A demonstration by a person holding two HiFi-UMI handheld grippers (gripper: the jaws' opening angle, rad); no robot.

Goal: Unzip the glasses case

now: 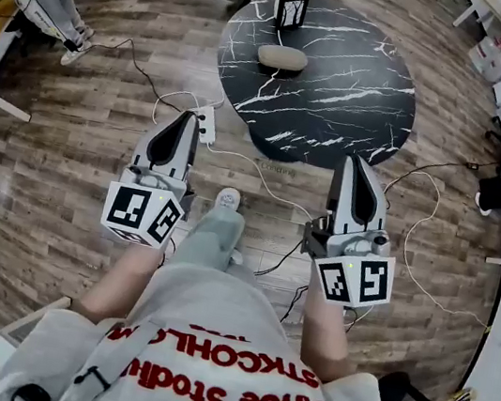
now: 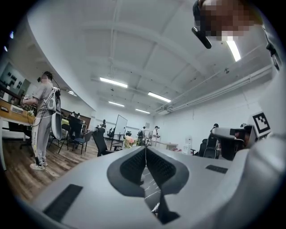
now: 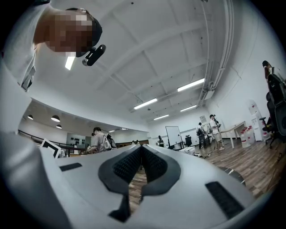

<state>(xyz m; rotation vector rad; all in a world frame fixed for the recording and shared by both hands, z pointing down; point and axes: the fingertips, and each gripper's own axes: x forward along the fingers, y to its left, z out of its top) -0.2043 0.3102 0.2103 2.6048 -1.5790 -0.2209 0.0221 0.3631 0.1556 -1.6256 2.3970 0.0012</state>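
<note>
A beige oval glasses case (image 1: 282, 57) lies on the round black marble table (image 1: 344, 96) in the head view, well ahead of both grippers. My left gripper (image 1: 188, 118) is held over the wooden floor short of the table's near-left edge, jaws shut and empty. My right gripper (image 1: 353, 161) hovers at the table's near-right edge, also shut with nothing in it. In the left gripper view the left gripper's jaws (image 2: 145, 148) meet at the tips, with a strip of the marble top showing below them. The right gripper (image 3: 140, 146) in its own view points slightly upward, jaws touching.
A small standing marker card (image 1: 291, 9) sits on the table behind the case. A power strip (image 1: 208, 124) and white and black cables (image 1: 263, 183) run across the wooden floor between the table and me. Office chairs, desks and several people stand around the room.
</note>
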